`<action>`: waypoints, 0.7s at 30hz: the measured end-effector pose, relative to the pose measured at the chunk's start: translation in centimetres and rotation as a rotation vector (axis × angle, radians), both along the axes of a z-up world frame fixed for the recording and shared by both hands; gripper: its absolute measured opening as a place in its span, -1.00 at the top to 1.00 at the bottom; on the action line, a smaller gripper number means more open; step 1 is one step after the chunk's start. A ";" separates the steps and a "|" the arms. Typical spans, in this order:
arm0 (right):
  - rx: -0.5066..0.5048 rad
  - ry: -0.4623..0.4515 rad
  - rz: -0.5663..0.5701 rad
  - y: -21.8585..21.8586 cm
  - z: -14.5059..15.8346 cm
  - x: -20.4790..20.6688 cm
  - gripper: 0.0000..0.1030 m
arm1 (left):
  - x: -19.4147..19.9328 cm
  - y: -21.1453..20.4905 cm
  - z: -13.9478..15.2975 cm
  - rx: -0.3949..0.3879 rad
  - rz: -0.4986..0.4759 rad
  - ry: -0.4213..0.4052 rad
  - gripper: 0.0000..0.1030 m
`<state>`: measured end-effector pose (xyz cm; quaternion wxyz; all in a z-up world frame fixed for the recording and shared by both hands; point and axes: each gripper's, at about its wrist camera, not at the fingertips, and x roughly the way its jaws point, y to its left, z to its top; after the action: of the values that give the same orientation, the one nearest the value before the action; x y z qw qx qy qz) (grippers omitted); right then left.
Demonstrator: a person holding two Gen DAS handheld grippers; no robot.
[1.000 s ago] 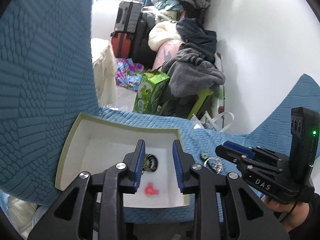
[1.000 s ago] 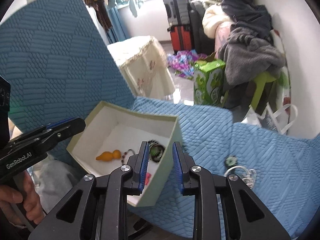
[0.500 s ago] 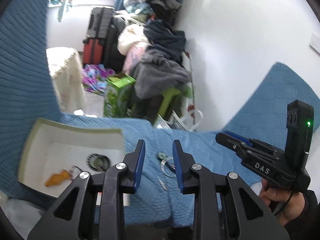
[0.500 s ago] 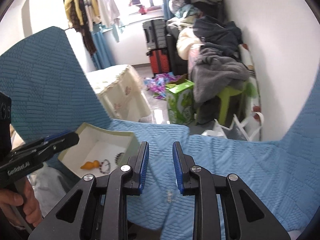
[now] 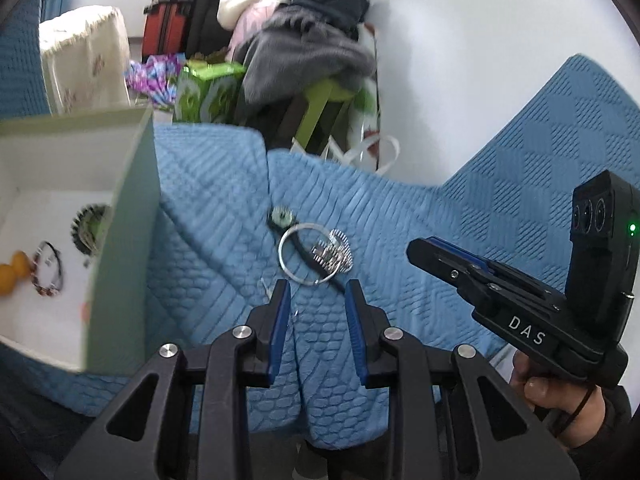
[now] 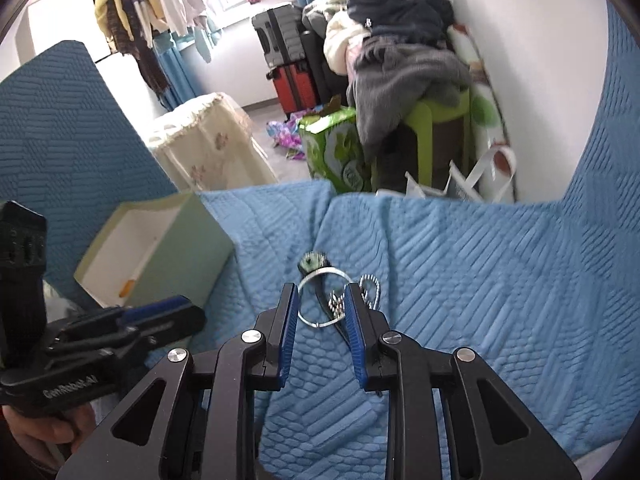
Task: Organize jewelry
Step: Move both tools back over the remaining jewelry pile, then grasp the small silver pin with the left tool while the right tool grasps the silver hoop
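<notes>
On the blue quilt (image 5: 420, 220) lies a silver bangle (image 5: 285, 258) with a sparkling rhinestone piece (image 5: 334, 254) across it and a small green round brooch (image 5: 282, 216) just beyond. My left gripper (image 5: 317, 300) hovers right before the bangle, narrowly open with nothing between its pads. My right gripper (image 6: 322, 302) hangs over the same bangle (image 6: 324, 271), narrowly open too and gripping nothing. A pale green box (image 5: 120, 240) on the left holds a yellow gourd charm (image 5: 10, 276), a bead bracelet (image 5: 48, 268) and a green round piece (image 5: 90, 226).
A person's hand (image 5: 556, 392) holds the right gripper (image 5: 424, 250) at the right of the left wrist view. Beyond the quilt's far edge are a green carton (image 6: 336, 152), a green stool under piled clothes (image 6: 404, 76), suitcases (image 6: 292, 80) and a cloth-covered stand (image 6: 208, 148).
Both grippers have swung away from the box to the right and dropped toward the bangle on the quilt. The gaps between their jaws look unchanged.
</notes>
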<state>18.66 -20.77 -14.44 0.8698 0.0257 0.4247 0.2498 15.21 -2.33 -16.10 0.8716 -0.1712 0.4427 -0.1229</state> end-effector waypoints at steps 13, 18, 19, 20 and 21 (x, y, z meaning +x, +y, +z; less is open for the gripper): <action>0.013 0.165 0.041 0.9 -7.2 3.6 0.65 | 1.7 -2.0 -5.6 0.055 -0.037 0.100 0.45; 0.005 0.171 0.030 1.2 -8.2 4.6 0.65 | 2.4 -2.2 -6.3 0.090 -0.043 0.100 0.47; -0.001 0.162 0.029 1.3 -8.2 4.7 0.65 | 2.5 -2.3 -6.4 0.093 -0.045 0.103 0.48; -0.006 0.154 0.029 1.4 -8.3 4.8 0.65 | 2.7 -2.3 -6.6 0.096 -0.047 0.104 0.48; -0.008 0.150 0.028 1.5 -8.2 4.8 0.65 | 2.7 -2.4 -6.6 0.102 -0.052 0.105 0.49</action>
<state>23.50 -19.32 -22.69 0.8321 0.0347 0.4900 0.2576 17.95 -4.77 -22.74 0.8513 -0.1214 0.4976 -0.1137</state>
